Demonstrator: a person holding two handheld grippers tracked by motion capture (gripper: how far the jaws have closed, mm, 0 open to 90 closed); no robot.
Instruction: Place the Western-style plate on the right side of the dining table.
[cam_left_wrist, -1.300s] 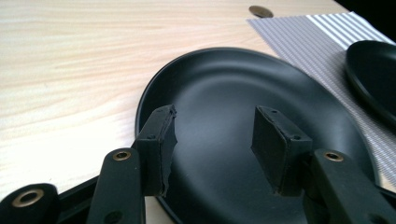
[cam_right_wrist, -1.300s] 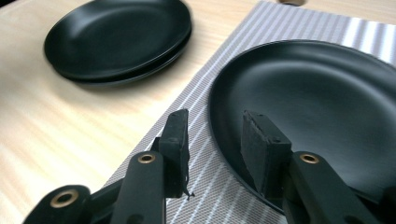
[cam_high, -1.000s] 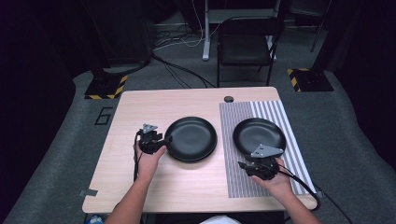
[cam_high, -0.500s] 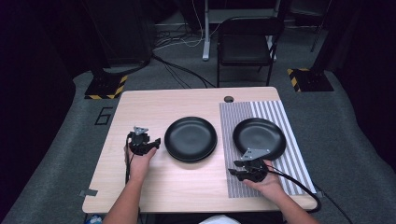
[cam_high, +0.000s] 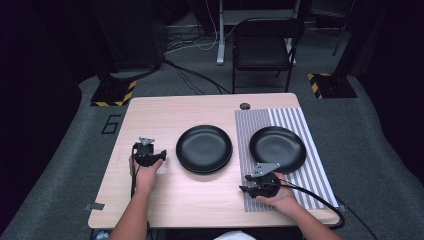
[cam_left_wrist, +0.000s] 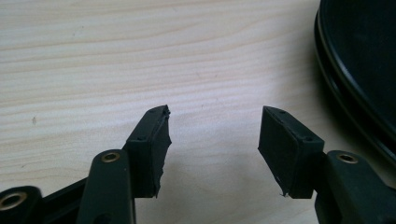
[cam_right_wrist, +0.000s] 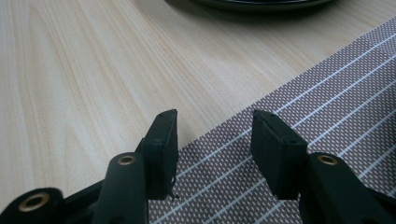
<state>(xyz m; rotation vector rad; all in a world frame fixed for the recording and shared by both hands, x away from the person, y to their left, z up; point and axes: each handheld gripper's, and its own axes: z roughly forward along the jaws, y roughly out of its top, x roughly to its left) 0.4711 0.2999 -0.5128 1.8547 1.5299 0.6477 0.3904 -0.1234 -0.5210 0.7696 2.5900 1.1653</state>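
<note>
A: The left gripper (cam_high: 161, 156) sits just left of the middle black plate (cam_high: 204, 148), held low over the bare wood of the table (cam_high: 200, 200). In the left gripper view (cam_left_wrist: 213, 135) its jaws stand well apart with nothing between them, only the pale grain below, and the plate's rim (cam_left_wrist: 359, 70) curves down the right edge of that view, near but not touching.

B: And the right gripper?

A: The right gripper (cam_high: 245, 189) lies to the lower right of that same plate, at the near left edge of the striped mat (cam_high: 310, 175). In the right gripper view (cam_right_wrist: 213, 135) its jaws are also spread, empty, one over the wood and the other over the mat's brown dotted weave with white lines (cam_right_wrist: 327, 93). The middle plate's edge (cam_right_wrist: 261, 3) shows at the top of that view, well apart from the jaws.

B: The second plate?

A: The other black plate (cam_high: 278, 148) rests on the mat, to the right of the middle plate, the two near but not touching. The right gripper's grey plate (cam_high: 265, 169) is just short of its near rim.

B: Anything beyond the middle plate?

A: A small round dark grommet (cam_high: 244, 106) at the table's far edge, and a black chair (cam_high: 265, 50) on the grey floor behind.
</note>
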